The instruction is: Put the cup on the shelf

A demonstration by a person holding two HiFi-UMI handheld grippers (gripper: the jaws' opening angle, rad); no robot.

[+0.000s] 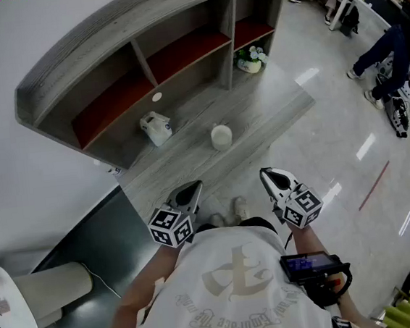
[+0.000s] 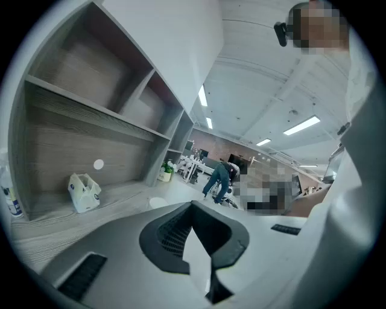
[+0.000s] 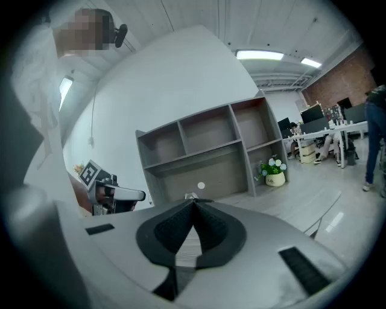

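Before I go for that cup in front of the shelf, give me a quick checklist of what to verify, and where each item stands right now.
1. Cup upright on the low wooden ledge: ok.
2. Both tongs empty: ok. The left tongs and right tongs hold nothing.
3. Tongs opened for a grasp: not ok, both are shut.
4. Tongs at the cup: not ok, both are well short of it.
5. Room around the cup: ok. The white bag stands apart, to its left.
6. Free compartment in the shelf: ok, the red-lined ones look unoccupied.
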